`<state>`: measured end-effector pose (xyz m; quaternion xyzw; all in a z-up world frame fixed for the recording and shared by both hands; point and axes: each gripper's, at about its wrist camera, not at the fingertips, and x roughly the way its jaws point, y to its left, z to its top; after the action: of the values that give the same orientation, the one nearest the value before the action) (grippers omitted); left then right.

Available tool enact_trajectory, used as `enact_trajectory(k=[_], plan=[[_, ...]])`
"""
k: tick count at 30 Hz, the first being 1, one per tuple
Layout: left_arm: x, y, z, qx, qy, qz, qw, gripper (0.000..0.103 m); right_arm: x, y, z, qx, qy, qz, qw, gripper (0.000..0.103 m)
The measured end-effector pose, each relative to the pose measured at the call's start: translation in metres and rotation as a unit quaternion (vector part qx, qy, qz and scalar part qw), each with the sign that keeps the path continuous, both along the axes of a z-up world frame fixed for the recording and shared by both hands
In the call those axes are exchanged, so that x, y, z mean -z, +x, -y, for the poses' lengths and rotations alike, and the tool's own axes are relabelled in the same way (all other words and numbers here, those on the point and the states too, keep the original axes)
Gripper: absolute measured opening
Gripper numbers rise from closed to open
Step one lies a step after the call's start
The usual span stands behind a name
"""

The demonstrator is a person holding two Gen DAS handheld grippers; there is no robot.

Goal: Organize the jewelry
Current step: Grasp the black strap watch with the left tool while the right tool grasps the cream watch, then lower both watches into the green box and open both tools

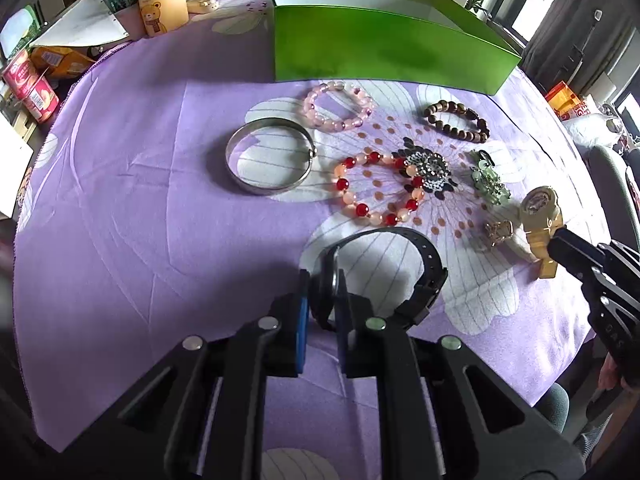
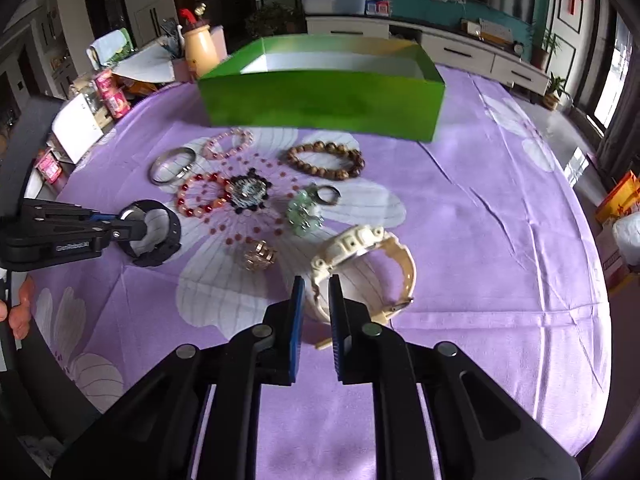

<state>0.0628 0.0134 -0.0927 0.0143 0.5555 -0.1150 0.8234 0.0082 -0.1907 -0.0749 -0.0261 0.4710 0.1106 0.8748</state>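
My left gripper [image 1: 322, 282] is shut on the case of a black watch [image 1: 404, 260] resting on the purple cloth; the right wrist view shows that gripper [image 2: 134, 229] from the side. My right gripper [image 2: 316, 284] is shut on the strap of a cream watch [image 2: 360, 242], which looks gold at the right of the left wrist view [image 1: 540, 208]. Between the watches and an open green box [image 2: 320, 96] lie a silver bangle [image 1: 269, 159], pink [image 1: 338, 106], brown [image 1: 456, 120] and red-and-peach [image 1: 380, 188] bead bracelets, a black brooch [image 1: 430, 168], a jade charm [image 1: 490, 184] and a gold ring [image 1: 498, 232].
A bear-printed bottle [image 1: 160, 0], papers and red cans [image 1: 30, 88] crowd the table's far left corner. The cloth [image 2: 500, 240] drops off the table edge at the right, where bags [image 2: 620, 208] stand on the floor. A hand [image 2: 20, 312] shows at the left.
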Motion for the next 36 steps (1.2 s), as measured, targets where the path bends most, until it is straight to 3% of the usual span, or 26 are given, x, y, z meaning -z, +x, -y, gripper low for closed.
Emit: enact_trajectory(k=[5, 6, 9, 18, 24, 28, 36], plan=[[0.000, 0.000, 0.002, 0.013, -0.001, 0.005, 0.9999, 0.009, 0.012, 0.009, -0.011, -0.020, -0.028, -0.014, 0.999, 0.013], [0.000, 0.002, 0.002, 0.013, -0.006, 0.004, 0.9999, 0.007, 0.013, 0.010, -0.010, -0.018, -0.030, -0.013, 0.999, 0.008], [-0.002, 0.005, 0.000, 0.012, -0.024, -0.001, 0.9996, 0.007, 0.008, 0.011, -0.002, -0.012, -0.002, -0.013, 1.000, 0.008], [-0.046, 0.027, 0.005, 0.029, -0.058, 0.031, 0.9974, 0.007, -0.048, 0.023, 0.016, 0.003, 0.044, 0.048, 0.998, 0.008], [-0.093, 0.084, 0.020, 0.023, -0.055, 0.078, 0.9951, 0.007, -0.087, 0.071, 0.008, -0.003, 0.036, 0.096, 0.995, 0.008], [-0.107, 0.131, 0.031, 0.007, -0.051, 0.089, 0.9947, 0.007, -0.099, 0.115, 0.000, -0.005, 0.041, 0.111, 0.993, 0.008], [-0.084, 0.209, 0.052, -0.018, -0.019, 0.066, 0.9975, 0.007, -0.079, 0.196, -0.005, 0.001, 0.045, 0.082, 0.996, 0.008]])
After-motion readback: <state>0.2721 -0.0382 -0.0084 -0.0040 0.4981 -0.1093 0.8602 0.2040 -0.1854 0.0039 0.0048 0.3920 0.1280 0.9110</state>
